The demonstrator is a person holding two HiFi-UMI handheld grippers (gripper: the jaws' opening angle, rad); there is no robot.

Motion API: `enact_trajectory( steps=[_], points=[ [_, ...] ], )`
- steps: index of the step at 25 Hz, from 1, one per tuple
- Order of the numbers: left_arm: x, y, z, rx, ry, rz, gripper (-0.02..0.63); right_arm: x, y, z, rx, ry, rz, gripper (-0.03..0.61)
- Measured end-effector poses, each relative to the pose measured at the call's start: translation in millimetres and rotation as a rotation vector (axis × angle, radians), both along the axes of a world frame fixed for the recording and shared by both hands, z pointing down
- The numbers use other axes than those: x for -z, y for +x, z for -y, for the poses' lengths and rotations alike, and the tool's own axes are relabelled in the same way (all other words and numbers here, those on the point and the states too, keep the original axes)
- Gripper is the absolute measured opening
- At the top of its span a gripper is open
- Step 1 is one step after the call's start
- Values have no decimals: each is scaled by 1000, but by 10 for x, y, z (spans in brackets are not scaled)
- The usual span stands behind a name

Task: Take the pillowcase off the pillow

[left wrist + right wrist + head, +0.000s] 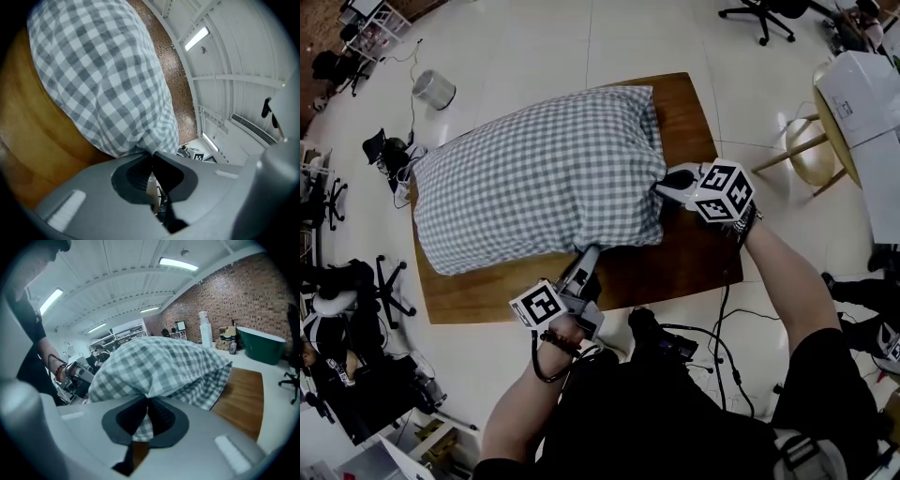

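A pillow in a grey-and-white checked pillowcase [539, 178] lies across the wooden table [694, 253]. My left gripper [586, 255] is at the pillow's near edge, shut on the pillowcase [108, 79] fabric, which is pinched at the jaw tips. At the pillow's right end my right gripper [661, 187] is shut on a fold of the pillowcase [164, 366]; a strip of checked cloth hangs down between its pads. In the right gripper view, the left gripper [77, 371] shows beyond the pillow.
The table stands on a pale floor. A wooden stool [811, 150] and a white box [867, 94] are to the right, office chairs [764, 14] at the back and left, a small bin [434, 89] at the back left. Cables trail by my feet.
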State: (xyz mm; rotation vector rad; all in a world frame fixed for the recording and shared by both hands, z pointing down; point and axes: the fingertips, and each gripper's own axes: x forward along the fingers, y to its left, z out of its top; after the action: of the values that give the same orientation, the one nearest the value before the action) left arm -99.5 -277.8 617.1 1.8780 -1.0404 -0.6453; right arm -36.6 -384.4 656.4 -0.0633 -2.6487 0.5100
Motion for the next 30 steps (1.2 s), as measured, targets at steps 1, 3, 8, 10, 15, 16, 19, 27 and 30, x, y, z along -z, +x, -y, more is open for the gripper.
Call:
enact_trajectory(
  steps=[1,3,8,10,15,16,19,27,30],
  points=[
    [37,-35,-27,10,9,3,5,51,13,-11,-7,14,2,9],
    [10,-148,-183,70,-78,-1,5,164,37,-41,-24,37,5,9],
    [-468,-581,-800,368,-620,-72,5,291,92,-79,-60,72,13,9],
    [-389,-716,-794,388,-578,-41,5,323,111,-54,-82,79,18,8],
    [-239,-885,-751,408,-524,-1,5,346,147,24,-114,130,-3,8],
    [-231,-914,-753,419,-519,5,5,339,180,53,-124,141,-8,8],
    [-201,-1086,-799,468,-494,31,5,357,269,107,-149,170,-25,7],
    [-27,-1596,-941,539,-363,50,3,486,394,226,-237,185,-64,5],
    [-25,-1681,-1006,553,-347,54,3,436,469,231,-263,180,-83,5]
  ],
)
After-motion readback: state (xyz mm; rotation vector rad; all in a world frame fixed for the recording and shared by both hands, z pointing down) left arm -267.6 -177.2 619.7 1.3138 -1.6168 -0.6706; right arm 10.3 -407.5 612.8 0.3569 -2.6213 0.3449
